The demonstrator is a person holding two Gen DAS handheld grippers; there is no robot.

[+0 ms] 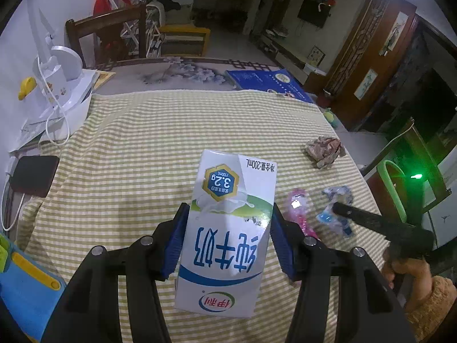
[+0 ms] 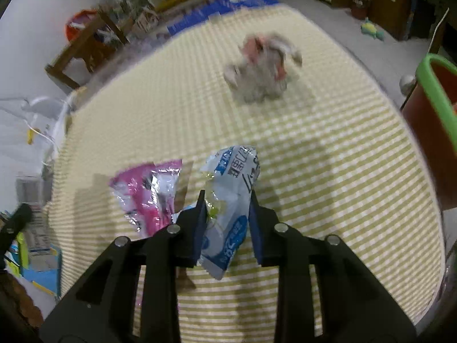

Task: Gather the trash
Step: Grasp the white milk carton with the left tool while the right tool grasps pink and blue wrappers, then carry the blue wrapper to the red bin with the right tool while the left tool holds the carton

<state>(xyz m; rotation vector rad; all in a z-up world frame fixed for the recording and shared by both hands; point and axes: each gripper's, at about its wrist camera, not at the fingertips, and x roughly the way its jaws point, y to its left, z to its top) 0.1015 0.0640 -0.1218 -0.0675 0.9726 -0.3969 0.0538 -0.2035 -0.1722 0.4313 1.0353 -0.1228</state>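
A white and blue milk carton (image 1: 228, 228) sits upside down between the blue pads of my left gripper (image 1: 229, 208), which is shut on it above the checked tablecloth (image 1: 137, 143). My right gripper (image 2: 227, 197) is shut on a crumpled blue and white plastic wrapper (image 2: 231, 177). A pink wrapper (image 2: 148, 191) lies on the cloth just left of it. A crumpled wad of paper (image 2: 261, 68) rests farther back. In the left wrist view the pink wrapper (image 1: 298, 208), the blue wrapper (image 1: 337, 208) and the paper wad (image 1: 324, 148) show at the right, with one of the right gripper's fingers (image 1: 360, 215) at the blue wrapper.
A bin with a green rim (image 2: 437, 91) stands beside the table's right edge. A white appliance with a cord (image 1: 62, 80) and a dark box (image 1: 34, 174) occupy the left side. A blue book (image 1: 268, 83) lies at the far edge, a wooden chair (image 1: 108, 34) behind.
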